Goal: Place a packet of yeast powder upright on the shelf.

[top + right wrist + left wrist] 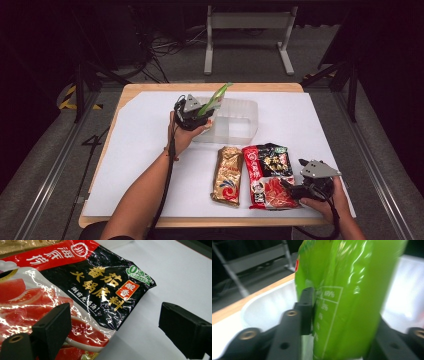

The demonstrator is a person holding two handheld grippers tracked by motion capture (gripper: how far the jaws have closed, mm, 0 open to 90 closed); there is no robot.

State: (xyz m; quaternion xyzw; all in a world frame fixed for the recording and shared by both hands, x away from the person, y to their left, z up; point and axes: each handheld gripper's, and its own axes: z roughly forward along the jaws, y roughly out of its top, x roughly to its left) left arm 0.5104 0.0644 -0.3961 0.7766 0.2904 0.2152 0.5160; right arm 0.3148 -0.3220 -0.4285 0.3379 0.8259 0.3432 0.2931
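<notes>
Over the clear tub [240,117], left jaws grip the green packet [216,99]; right jaws gape.

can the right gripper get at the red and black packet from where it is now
Probably yes. The right gripper sits at the edge of the red and black packet with its jaws open, and nothing lies between them. The gold packet lies on the far side, out of the way.

Grey carpet floor [320,55], dark surroundings. White metal bench frame [248,22] behind wooden table [150,88]; cables [165,47] on floor; yellow-black hazard tape [67,97] left.
</notes>
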